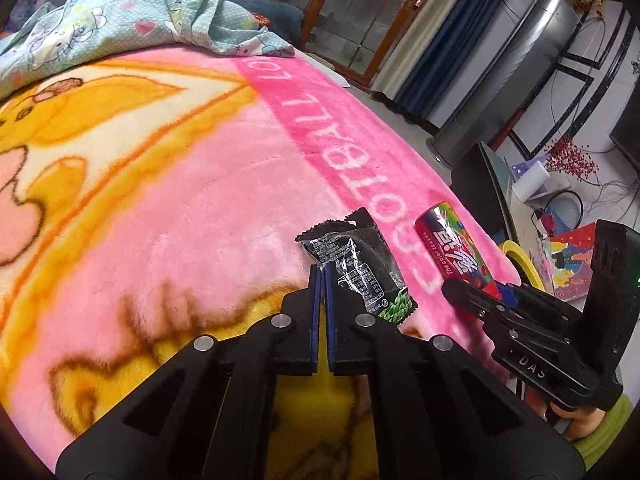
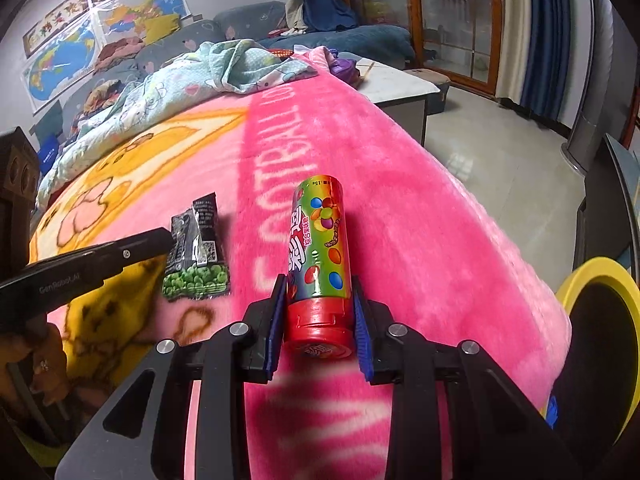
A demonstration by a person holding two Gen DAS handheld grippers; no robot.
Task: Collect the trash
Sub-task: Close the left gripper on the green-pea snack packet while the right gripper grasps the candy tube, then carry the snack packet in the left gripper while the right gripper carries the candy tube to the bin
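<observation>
A black snack wrapper with green peas printed on it (image 1: 356, 268) (image 2: 198, 256) lies on the pink blanket (image 1: 200, 200) (image 2: 420, 220). My left gripper (image 1: 322, 276) is shut, its tips at the wrapper's near left edge; whether they pinch it is unclear. A candy tube with a red cap (image 2: 318, 264) (image 1: 456, 252) lies on the blanket to the right. My right gripper (image 2: 320, 300) is shut on the tube's capped end, one pad on each side.
A yellow-rimmed bin (image 2: 596, 340) (image 1: 520, 264) stands at the bed's right side. A crumpled light-blue quilt (image 1: 120, 28) (image 2: 180, 80) lies at the far end. A small table (image 2: 400, 84) and bare floor (image 2: 500, 168) lie beyond the edge.
</observation>
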